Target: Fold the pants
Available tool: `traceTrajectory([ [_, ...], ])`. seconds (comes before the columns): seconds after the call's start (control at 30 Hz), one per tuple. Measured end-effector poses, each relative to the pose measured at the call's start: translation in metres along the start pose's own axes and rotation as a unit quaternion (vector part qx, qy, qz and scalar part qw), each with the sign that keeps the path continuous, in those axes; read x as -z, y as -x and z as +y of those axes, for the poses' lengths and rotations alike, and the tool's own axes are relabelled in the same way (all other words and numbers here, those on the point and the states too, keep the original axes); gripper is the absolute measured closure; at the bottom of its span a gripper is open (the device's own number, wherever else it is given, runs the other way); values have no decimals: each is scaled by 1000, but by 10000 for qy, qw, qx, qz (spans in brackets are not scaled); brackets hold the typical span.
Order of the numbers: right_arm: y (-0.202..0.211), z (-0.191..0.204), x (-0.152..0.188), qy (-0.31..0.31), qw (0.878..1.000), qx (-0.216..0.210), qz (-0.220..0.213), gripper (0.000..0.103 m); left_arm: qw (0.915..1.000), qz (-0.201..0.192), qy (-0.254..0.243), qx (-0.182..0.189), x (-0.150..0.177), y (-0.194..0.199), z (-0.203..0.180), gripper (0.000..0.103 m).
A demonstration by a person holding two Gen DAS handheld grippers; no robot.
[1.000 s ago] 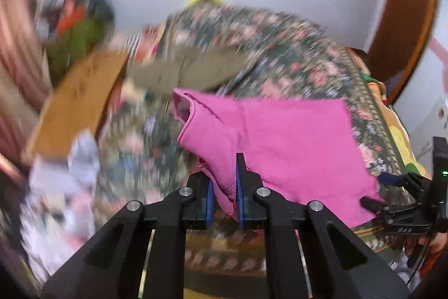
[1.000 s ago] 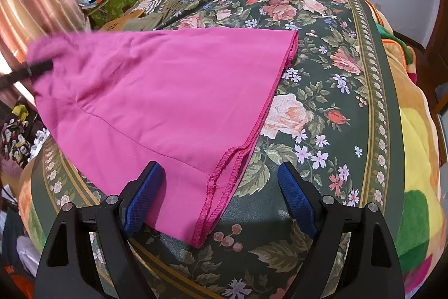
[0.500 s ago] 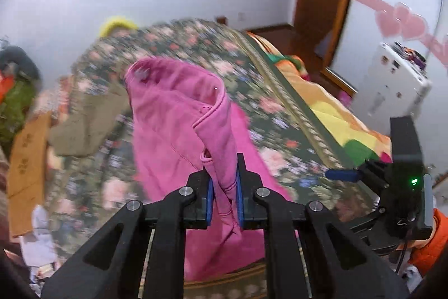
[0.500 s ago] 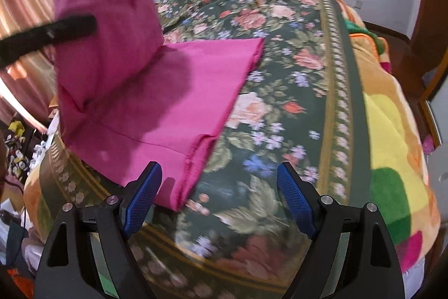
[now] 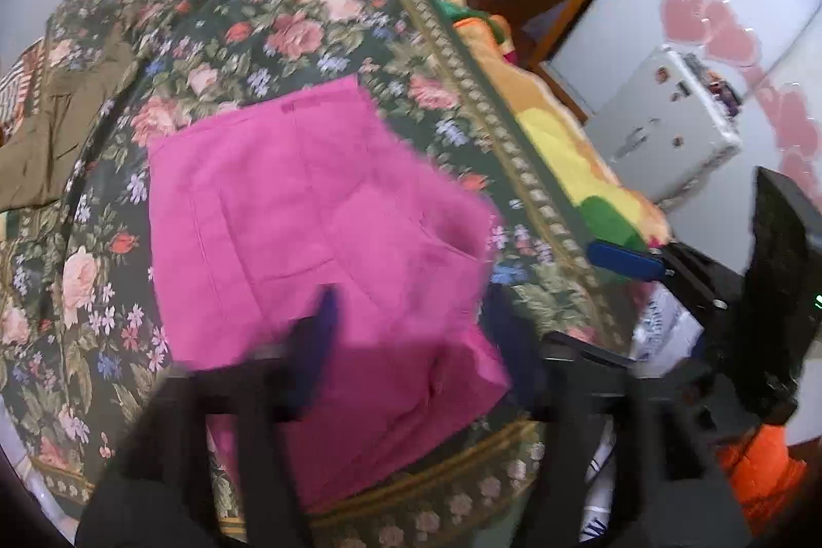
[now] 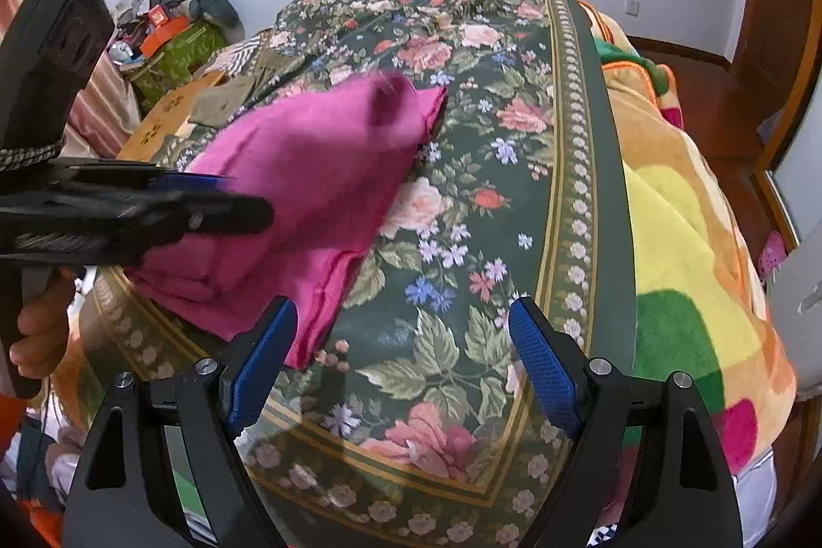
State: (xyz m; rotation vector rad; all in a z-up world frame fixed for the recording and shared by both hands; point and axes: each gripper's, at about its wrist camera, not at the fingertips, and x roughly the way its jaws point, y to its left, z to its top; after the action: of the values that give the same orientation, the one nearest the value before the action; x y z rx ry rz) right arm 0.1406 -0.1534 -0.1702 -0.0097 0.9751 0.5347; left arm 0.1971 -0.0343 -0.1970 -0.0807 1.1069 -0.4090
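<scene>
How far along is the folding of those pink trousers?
One fold looks done: the bright pink cloth pants lie doubled on the dark floral bedspread. The left hand-held gripper, blurred, looks open above them. The right hand-held gripper is open, holding nothing. Any further fold and tidying remain.

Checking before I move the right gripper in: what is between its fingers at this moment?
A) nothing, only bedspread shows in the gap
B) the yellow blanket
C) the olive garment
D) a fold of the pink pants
A: the right gripper stands wide open over the floral bedspread, with the pink pants lying off to its left.
</scene>
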Motion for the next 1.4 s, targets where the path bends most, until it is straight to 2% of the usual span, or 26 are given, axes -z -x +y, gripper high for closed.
traceTrajectory([
  [0.17,4,3,-9,-93,9997,-158,-157,21,9988,-297,70,-395,-7,19,15,30],
  [0.33,-11,12,-22,-48,9997,-195,-138,21,9925,-422,413,-1073,-24,23,58,30],
  [0.43,-24,17,-22,3,9998,-175,-36,21,9859,-429,461,-1553,-39,18,84,30],
  [0.57,-48,17,-13,25,9996,-85,285,21,9802,-281,413,-1918,-60,2,113,30],
  [0.63,-48,16,-8,45,9996,-87,263,21,9785,-203,362,-2022,-73,-10,122,30],
  [0.7,-46,12,-6,-2,9995,-129,274,21,9795,-62,301,-1988,-87,-25,131,28],
  [0.73,-45,9,-6,-38,9995,-142,283,21,9815,42,252,-1896,-92,-34,133,23],
  [0.8,-45,7,-6,-66,9994,-153,301,21,9838,309,106,-1761,-100,-58,137,20],
  [0.87,-45,7,-6,-50,9993,-155,325,21,9797,568,-56,-1924,-103,-84,137,20],
  [0.93,-45,6,-8,-51,9993,-156,342,21,9725,666,-268,-2215,-101,-103,136,16],
  [0.97,-45,6,-8,-67,9992,-154,349,21,9688,610,-388,-2371,-99,-109,135,9],
  [1.03,-44,5,-11,-111,9992,-128,369,21,9659,463,-520,-2494,-94,-107,134,7],
  [1.13,-38,2,-16,-194,9993,-120,310,21,9641,410,-357,-2598,-85,-99,140,7],
  [1.27,-24,2,-22,-228,9996,-69,155,21,9542,235,-364,-2960,-58,-72,145,7],
  [1.4,-15,9,-24,-157,9999,-35,62,21,9567,233,120,-2901,-30,-40,157,7],
])
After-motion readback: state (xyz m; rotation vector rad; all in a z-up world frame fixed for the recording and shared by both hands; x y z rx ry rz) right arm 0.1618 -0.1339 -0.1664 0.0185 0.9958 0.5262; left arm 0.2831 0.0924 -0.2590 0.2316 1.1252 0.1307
